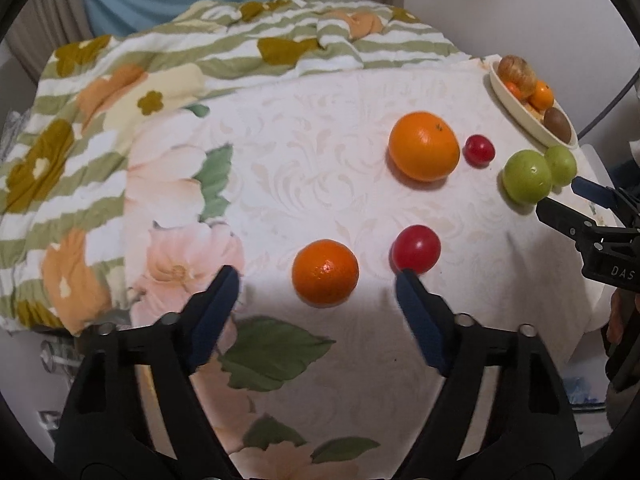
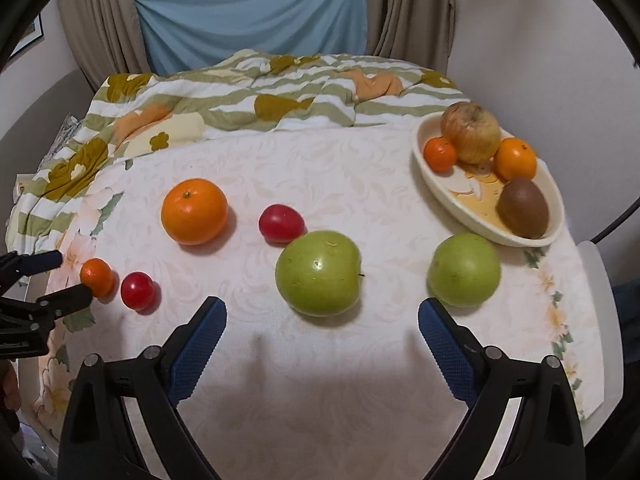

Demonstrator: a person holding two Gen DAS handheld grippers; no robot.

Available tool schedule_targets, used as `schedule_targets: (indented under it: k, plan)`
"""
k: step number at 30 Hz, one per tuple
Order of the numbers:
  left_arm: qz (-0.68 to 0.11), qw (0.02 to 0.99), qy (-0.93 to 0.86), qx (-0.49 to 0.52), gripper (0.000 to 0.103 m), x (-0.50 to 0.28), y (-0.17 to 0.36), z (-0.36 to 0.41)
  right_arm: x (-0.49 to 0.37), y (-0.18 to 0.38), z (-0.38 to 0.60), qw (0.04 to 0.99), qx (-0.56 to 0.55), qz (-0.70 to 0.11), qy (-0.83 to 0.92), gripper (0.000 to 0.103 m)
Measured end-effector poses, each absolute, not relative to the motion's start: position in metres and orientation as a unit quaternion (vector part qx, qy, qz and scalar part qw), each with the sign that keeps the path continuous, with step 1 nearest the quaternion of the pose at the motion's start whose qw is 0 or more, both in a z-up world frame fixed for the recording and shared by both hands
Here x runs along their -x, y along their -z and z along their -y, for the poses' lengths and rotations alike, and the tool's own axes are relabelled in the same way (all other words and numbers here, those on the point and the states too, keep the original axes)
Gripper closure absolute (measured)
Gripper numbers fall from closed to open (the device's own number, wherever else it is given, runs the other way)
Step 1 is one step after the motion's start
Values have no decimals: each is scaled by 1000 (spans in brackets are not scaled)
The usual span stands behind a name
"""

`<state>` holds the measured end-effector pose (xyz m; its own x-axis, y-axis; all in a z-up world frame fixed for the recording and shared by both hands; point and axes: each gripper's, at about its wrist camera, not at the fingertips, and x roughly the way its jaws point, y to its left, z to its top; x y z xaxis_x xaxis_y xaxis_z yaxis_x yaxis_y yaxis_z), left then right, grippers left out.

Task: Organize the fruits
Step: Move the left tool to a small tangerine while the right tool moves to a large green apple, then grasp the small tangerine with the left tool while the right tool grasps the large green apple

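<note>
Both tools stand spread, pinching nothing: the left tool point(image 1: 316, 276) above the small orange point(image 1: 325, 272), the right tool point(image 2: 322, 312) before a green apple point(image 2: 319, 273). The dish point(image 2: 430, 184) sits at the tabletop's far right corner.

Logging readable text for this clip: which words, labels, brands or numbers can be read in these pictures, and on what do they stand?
"DAS": white letters on the black body of the right hand-held gripper, at the right edge of the left wrist view; the frame edge cuts the word off, so more letters may follow.
No other text can be read: none shows on the fruit, the dish or the tablecloth.
</note>
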<state>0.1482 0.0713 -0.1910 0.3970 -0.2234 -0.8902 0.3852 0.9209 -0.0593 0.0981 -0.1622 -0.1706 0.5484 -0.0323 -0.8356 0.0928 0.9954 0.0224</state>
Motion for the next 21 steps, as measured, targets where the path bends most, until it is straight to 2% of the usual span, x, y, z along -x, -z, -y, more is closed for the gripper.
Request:
schedule_targets:
  k: [3, 7, 10, 12, 14, 16, 21]
  plan:
    - [-518, 833, 177, -79, 19, -150, 196, -69, -102, 175, 160, 878, -26, -477, 28, 7]
    - [-518, 834, 174, -73, 28, -157, 200, -67, -109, 180, 159, 877, -25, -480, 21, 7]
    - [-522, 832, 174, -72, 30, -159, 204, -65, -112, 185, 160, 875, -27, -484, 18, 7]
    - [-526, 829, 176, -73, 45, -159, 208, -62, -114, 188, 161, 874, -27, -485, 17, 7]
    - [-529, 827, 176, -75, 46, -158, 210, -61, -115, 189, 162, 873, -27, -487, 15, 7]
    - [-528, 827, 174, -82, 56, -156, 211, -59, -117, 191, 163, 872, -27, -489, 13, 8]
    - [-528, 828, 170, -82, 58, -155, 211, -60, -120, 192, 162, 871, -22, -490, 4, 10]
